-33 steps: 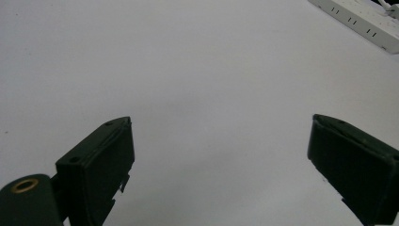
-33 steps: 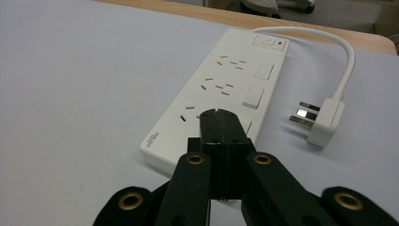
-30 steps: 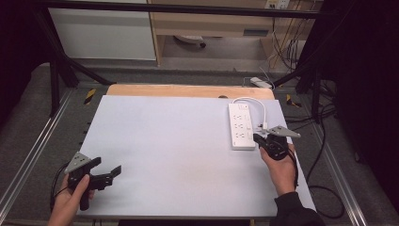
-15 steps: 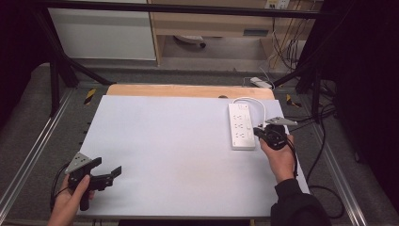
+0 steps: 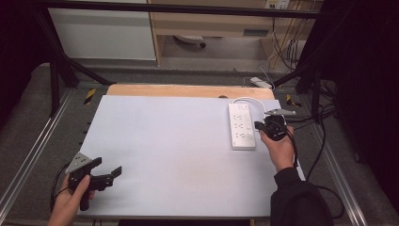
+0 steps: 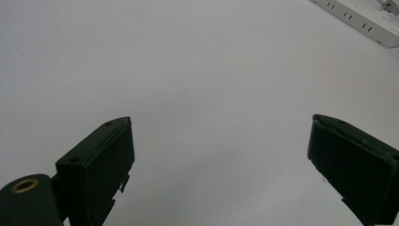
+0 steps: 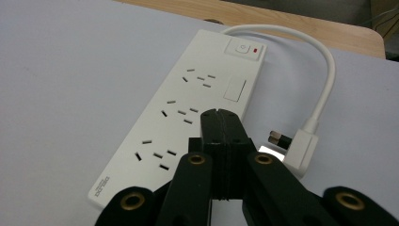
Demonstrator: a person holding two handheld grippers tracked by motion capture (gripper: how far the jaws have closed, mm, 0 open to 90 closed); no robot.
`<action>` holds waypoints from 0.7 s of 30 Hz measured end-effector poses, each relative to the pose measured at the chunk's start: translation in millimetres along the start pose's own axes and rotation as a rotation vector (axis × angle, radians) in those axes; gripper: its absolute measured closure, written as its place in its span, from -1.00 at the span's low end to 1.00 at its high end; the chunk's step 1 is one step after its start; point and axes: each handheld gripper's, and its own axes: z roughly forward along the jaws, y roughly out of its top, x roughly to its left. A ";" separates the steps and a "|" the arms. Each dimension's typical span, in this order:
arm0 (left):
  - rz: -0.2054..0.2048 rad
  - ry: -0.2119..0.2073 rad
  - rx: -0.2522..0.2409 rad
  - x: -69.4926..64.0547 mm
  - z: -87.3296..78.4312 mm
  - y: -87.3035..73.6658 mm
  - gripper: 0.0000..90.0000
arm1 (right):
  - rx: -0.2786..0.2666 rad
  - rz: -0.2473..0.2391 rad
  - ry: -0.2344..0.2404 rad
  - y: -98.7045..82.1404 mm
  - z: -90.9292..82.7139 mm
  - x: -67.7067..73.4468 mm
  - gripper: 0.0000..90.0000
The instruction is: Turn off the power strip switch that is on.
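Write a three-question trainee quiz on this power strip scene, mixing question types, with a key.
1. True or false: the right gripper has its jaws pressed together with nothing between them.
2. Multiple choice: where does the plug on the white cable lie? A) pushed into a socket of the power strip; B) loose on the white table beside the strip; C) between the left gripper's jaws.
3. Fill in: the left gripper has its jaws ____ over bare table.

Key: 1 true. 2 B. 3 open.
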 end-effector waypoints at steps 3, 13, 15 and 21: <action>-0.001 -0.001 -0.002 -0.1 -0.6 0.0 -0.83 | -0.023 -0.001 -0.005 4.7 0.0 -1.9 1.00; 0.001 -0.004 -0.002 -0.1 -0.5 0.1 -0.83 | 0.001 0.013 -0.017 12.0 13.1 -6.0 1.00; 0.003 -0.002 0.000 -0.1 -0.5 0.1 -0.83 | 0.004 0.016 -0.021 14.0 18.2 -7.9 1.00; 0.001 -0.001 -0.005 0.0 -1.0 0.4 -0.83 | 0.005 0.033 -0.018 14.3 25.5 -10.4 1.00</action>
